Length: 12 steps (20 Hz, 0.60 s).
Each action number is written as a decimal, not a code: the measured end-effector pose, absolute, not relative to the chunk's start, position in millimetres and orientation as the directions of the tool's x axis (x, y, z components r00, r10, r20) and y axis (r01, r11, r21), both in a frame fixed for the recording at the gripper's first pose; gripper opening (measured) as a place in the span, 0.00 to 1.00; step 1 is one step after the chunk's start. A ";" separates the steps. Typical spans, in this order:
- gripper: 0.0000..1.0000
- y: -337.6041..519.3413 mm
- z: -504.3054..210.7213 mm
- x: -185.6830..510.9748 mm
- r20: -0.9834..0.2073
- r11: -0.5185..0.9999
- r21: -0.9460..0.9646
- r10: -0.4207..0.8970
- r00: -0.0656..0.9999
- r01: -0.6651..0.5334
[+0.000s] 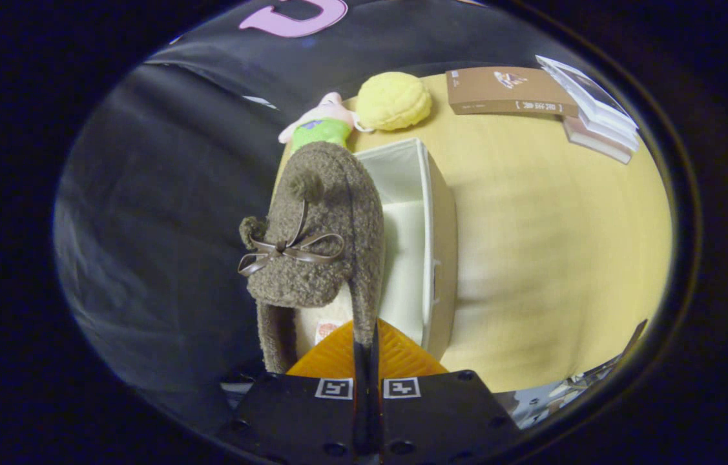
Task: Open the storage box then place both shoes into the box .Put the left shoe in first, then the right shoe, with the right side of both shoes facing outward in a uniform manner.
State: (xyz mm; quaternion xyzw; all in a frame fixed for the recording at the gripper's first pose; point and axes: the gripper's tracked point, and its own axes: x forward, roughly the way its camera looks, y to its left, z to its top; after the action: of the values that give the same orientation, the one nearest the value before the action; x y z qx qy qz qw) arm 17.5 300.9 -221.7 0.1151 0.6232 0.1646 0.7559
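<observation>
A fuzzy brown slipper (322, 226) with a brown ribbon bow hangs just ahead of my gripper (365, 342). Both fingers are pressed together on the thin rim of the slipper's heel opening. The slipper is held above the left part of the open white storage box (438, 239), which stands on the yellow table. The box's inside is pale and I see nothing lying in the part that shows. The slipper hides the box's left wall.
Beyond the box lie a pink and green plush toy (318, 126) and a round yellow cushion (395, 101). A brown book (506, 90) and a stack of white books (596, 113) sit at the table's far side. The bare yellow tabletop (551, 245) spreads right of the box.
</observation>
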 end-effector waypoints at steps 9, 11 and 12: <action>0.05 302.9 -257.2 18.9 -0.952 0.974 0.198 0.217 0.216 -0.106; 0.19 308.4 -255.0 18.6 -0.943 0.970 0.216 0.237 0.234 -0.109; 0.27 310.7 -251.7 18.3 -0.937 0.968 0.224 0.246 0.247 -0.114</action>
State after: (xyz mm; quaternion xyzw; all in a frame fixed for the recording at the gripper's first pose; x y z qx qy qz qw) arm 18.3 310.7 -251.7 0.0550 0.6029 0.1141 0.7877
